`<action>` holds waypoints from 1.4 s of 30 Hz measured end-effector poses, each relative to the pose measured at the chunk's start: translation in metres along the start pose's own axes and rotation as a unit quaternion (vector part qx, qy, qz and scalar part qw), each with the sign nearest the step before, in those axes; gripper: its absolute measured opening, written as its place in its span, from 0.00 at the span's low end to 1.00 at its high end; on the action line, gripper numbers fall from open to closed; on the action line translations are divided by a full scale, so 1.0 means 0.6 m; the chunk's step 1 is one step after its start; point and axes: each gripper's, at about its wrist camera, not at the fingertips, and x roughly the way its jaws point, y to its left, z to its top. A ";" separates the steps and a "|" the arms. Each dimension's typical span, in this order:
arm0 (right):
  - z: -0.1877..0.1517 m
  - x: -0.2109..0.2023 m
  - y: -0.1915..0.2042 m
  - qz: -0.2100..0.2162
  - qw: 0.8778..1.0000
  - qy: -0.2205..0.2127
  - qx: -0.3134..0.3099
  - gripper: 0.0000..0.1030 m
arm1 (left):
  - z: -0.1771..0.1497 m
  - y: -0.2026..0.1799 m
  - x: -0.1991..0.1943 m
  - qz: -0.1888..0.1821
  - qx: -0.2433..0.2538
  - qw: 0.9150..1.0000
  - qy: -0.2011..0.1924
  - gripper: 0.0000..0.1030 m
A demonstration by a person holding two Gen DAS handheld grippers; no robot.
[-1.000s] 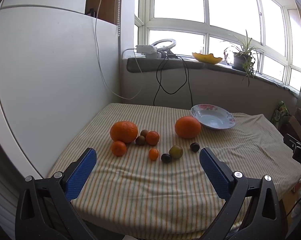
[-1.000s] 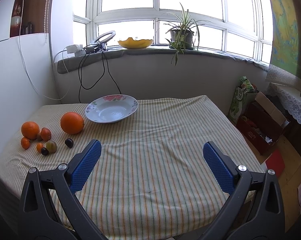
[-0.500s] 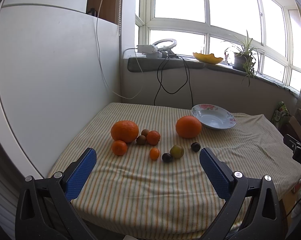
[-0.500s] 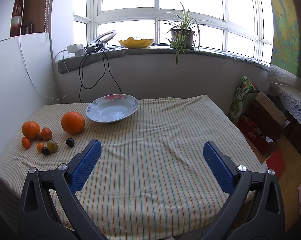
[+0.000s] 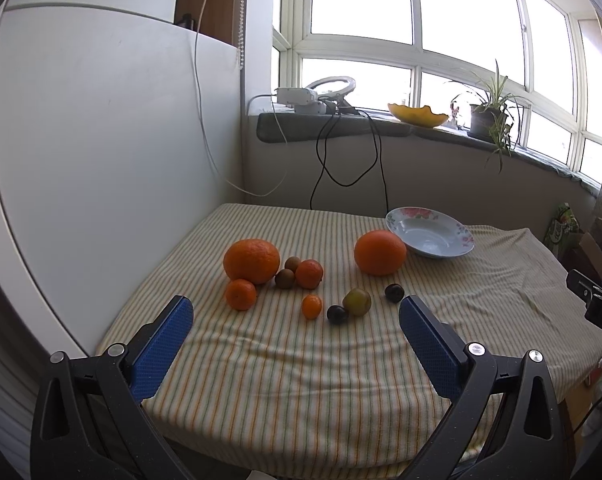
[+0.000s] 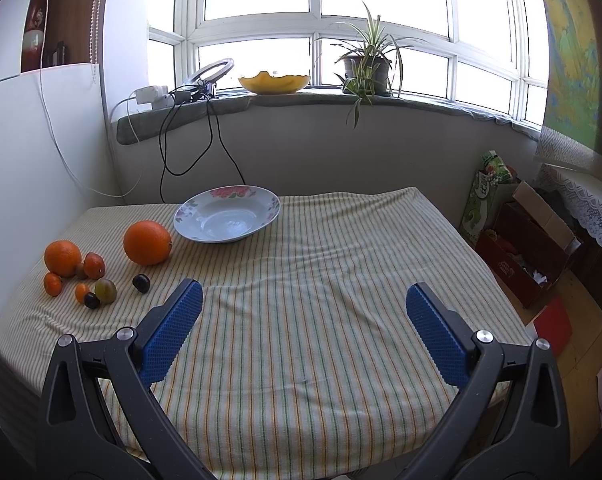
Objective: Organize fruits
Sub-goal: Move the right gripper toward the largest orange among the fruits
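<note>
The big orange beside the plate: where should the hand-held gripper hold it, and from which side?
Grip the big orange across its widest middle, coming from the near side with the open left hand-held gripper. It is round and stands apart from the flowered plate, so probably both flanks are free.

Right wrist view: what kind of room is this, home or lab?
Most likely a home, perhaps an enclosed balcony or sunroom: a bay window sill holding a potted plant, a table under a striped cloth with a floral dish, and household boxes on the floor.
</note>
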 end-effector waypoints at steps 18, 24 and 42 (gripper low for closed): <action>-0.005 0.034 0.013 0.008 1.000 0.019 -0.010 1.00 | -0.014 0.019 0.033 0.006 -0.011 1.000 0.019 0.99; -0.007 0.055 0.028 0.021 0.999 0.024 -0.024 1.00 | -0.027 0.043 0.056 0.012 -0.021 0.999 0.035 0.99; -0.003 0.154 0.133 0.166 0.978 0.093 -0.081 0.79 | -0.038 0.125 0.154 -0.017 -0.072 0.993 0.090 0.63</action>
